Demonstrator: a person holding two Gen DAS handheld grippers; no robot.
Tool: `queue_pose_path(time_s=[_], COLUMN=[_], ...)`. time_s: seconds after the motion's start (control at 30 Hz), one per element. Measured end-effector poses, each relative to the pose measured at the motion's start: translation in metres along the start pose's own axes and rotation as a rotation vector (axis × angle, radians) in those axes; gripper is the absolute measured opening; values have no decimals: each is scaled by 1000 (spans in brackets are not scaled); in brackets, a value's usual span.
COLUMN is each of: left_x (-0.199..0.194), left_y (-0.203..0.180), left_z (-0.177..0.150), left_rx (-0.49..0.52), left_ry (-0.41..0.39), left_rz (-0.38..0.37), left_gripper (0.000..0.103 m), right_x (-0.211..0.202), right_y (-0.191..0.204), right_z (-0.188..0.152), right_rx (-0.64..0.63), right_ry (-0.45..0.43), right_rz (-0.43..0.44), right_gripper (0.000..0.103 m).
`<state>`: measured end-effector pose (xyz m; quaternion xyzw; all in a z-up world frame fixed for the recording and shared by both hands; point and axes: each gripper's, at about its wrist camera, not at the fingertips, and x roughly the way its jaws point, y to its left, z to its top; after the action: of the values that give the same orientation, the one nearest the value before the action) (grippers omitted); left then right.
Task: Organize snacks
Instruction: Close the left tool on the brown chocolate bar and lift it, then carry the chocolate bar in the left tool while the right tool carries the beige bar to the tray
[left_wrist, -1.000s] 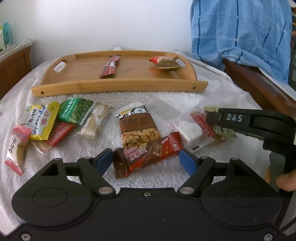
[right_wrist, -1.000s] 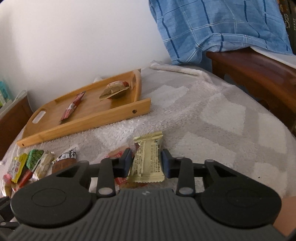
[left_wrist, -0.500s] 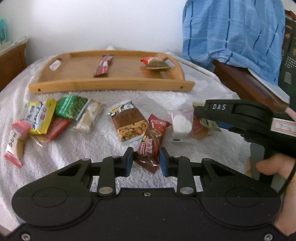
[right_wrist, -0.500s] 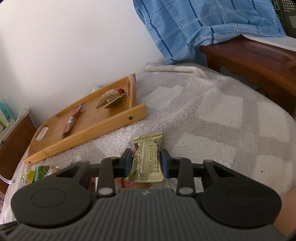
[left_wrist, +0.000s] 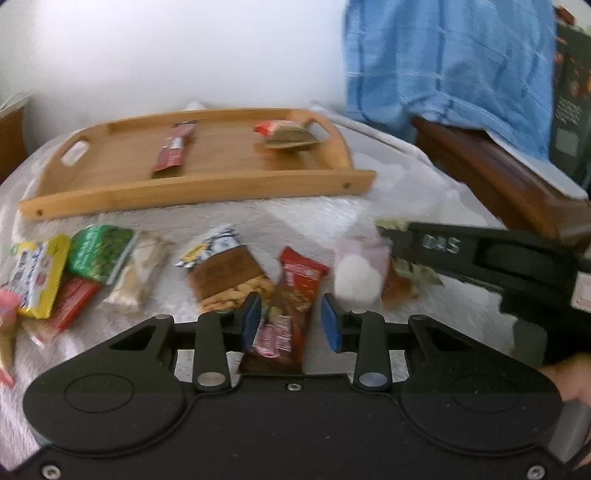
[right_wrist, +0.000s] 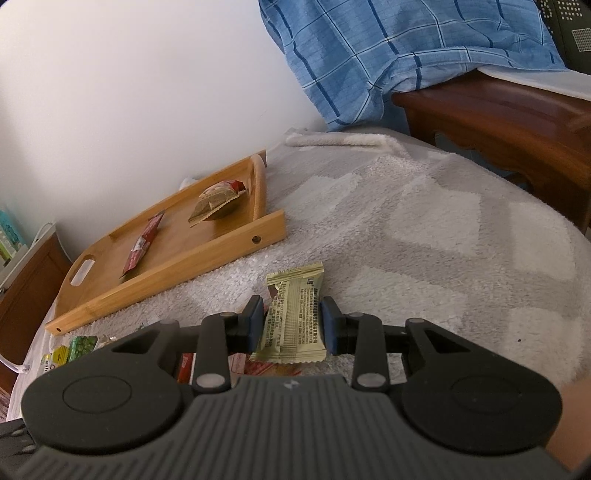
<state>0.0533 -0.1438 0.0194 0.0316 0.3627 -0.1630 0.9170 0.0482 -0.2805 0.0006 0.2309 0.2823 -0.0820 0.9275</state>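
Between the blue pads of my left gripper (left_wrist: 291, 323) stands a brown-and-red snack bar (left_wrist: 286, 314), its far end fanned out toward the tray; the jaws are opening a little, and the right pad stands clear of the wrapper, so I would not call it a firm pinch. My right gripper (right_wrist: 293, 325) is pressed on a pale green snack packet (right_wrist: 293, 317), held upright above the white fleecy blanket (right_wrist: 424, 236); in the left view it reaches in from the right edge. Far across the blanket lies the wooden tray (left_wrist: 207, 184) with a slim red stick packet (left_wrist: 173, 150) at its middle and an olive pouch with a red end (left_wrist: 288, 134) near its right handle. Near me, loose on the blanket from left to right: a yellow packet (left_wrist: 38, 280), a green pea packet (left_wrist: 98, 249), a pale nougat bar (left_wrist: 135, 277), a peanut bag (left_wrist: 225, 273) and a white marshmallow pack (left_wrist: 360, 277). A blue checked cloth (right_wrist: 406, 51) hangs over dark wooden furniture at the far right.
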Motion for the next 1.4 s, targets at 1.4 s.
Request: queue_pose_path(time_s=[1.4], left_x=[15], left_y=[118], left_z=[119], left_rx=[-168], left_ry=[-127], left_rz=[194], left_gripper=[22], right_x=[64], right_y=[85], right_z=[77], right_rx=[-148], right_ry=[-235], right_rz=[283], right_gripper=[36])
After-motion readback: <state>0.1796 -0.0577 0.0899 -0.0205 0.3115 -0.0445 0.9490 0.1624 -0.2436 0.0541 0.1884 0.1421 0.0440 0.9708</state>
